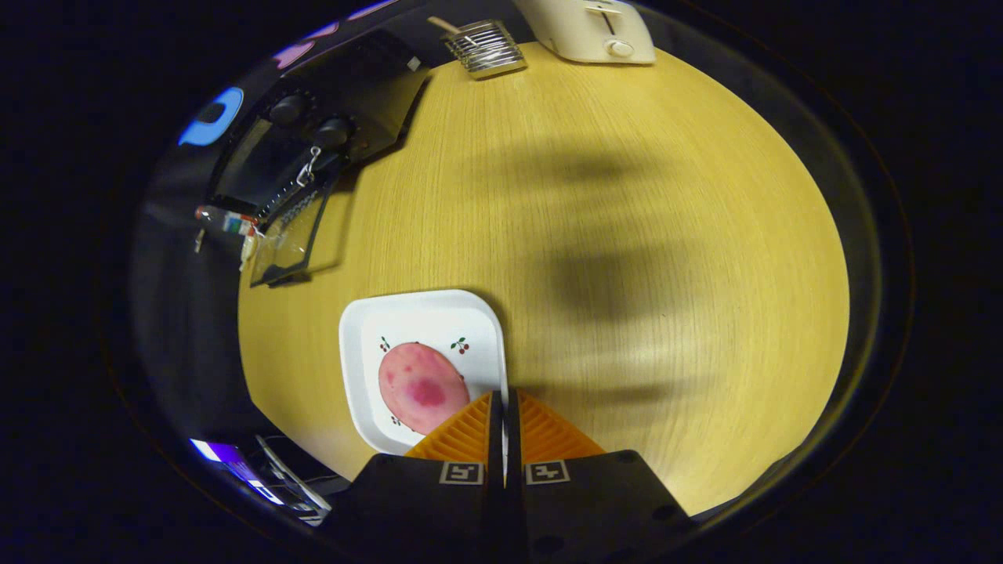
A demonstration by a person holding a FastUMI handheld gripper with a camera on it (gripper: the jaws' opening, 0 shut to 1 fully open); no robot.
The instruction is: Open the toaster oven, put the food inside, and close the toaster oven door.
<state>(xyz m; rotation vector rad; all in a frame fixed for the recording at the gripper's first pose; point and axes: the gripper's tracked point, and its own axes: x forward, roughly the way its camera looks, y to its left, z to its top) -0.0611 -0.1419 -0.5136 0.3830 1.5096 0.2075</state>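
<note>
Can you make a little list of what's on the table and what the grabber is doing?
table: yellow wood
plate: white, square, just ahead of the jaws
food: pink round piece lying on the plate
toaster oven: black, far beyond the plate, door open
toaster: cream, at the far side
metal rack: beside the toaster
gripper: jaws closed at the plate's rim

The tool [504, 407] has two ribbed, wedge-shaped fingers pressed together, mounted on a black body bearing two square black-and-white markers and small round screw holes.
</note>
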